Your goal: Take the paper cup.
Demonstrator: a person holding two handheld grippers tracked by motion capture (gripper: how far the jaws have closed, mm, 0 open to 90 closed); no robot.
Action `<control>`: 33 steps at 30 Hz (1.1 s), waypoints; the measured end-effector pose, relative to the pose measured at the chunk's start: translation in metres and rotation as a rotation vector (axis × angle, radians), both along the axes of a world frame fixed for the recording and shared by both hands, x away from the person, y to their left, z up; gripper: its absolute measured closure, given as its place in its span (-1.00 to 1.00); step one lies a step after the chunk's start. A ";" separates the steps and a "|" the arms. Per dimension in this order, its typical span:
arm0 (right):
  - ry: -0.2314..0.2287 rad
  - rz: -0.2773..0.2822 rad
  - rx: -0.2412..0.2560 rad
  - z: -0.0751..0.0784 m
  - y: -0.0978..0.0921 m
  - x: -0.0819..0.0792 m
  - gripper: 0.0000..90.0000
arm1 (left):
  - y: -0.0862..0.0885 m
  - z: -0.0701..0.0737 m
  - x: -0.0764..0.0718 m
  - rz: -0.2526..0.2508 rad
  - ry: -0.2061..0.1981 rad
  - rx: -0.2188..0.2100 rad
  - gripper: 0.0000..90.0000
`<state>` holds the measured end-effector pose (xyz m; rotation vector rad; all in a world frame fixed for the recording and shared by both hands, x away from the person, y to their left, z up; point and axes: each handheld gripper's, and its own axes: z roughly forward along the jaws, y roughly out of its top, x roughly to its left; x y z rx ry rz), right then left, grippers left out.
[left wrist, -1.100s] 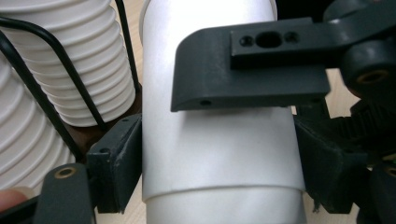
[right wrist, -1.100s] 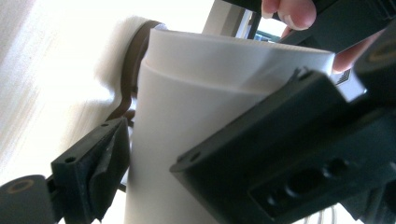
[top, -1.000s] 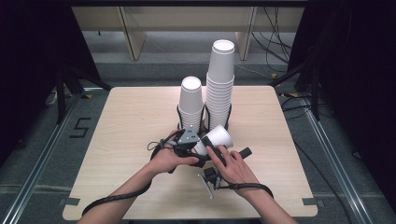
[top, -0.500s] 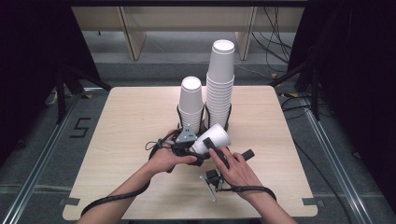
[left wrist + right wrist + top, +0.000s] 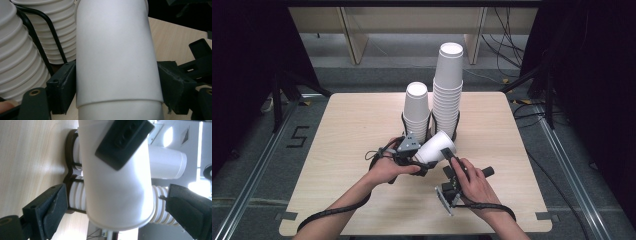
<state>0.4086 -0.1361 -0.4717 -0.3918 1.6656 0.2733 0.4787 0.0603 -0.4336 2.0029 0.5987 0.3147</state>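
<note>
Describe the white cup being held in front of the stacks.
The paper cup is plain white, smooth and looks unprinted, and a seam line in the left gripper view hints at two nested cups. It lies tilted on its side above the table, rim toward the right claw. The left claw clamps its wall from both sides; the right claw's jaws stand open around its rim end.

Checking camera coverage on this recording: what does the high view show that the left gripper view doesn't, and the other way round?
The high view alone takes in the whole table, both hands, the right gripper with its jaws apart beside the cup's rim, and the full height of the tall stack next to the short stack. The left gripper view alone shows, close up, both pads of the left gripper pressed on the cup's sides, and a seam line across the cup's wall. Both share the tilted paper cup and the ribbed stacks in their black wire holder.
</note>
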 end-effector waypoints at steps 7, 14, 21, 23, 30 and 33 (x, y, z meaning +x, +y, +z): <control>0.046 0.002 0.094 0.005 -0.005 0.001 -0.89 | 0.002 -0.003 0.001 0.007 -0.006 -0.007 -0.50; 0.104 -0.081 0.217 0.016 -0.016 0.002 -0.89 | 0.003 -0.005 0.001 0.019 -0.006 -0.015 -0.50; 0.098 -0.081 0.247 0.016 -0.016 0.005 -0.88 | 0.005 -0.007 0.001 0.034 -0.019 -0.047 -0.50; 0.147 -0.098 0.332 0.013 -0.016 0.005 -0.87 | 0.005 -0.007 0.001 0.039 -0.019 -0.048 -0.50; 0.217 -0.129 0.474 0.016 -0.022 0.008 -0.86 | 0.005 -0.009 0.001 0.050 -0.026 -0.052 -0.51; 0.268 -0.165 0.570 0.015 -0.022 0.007 -0.86 | 0.006 -0.008 0.001 0.050 -0.027 -0.053 -0.51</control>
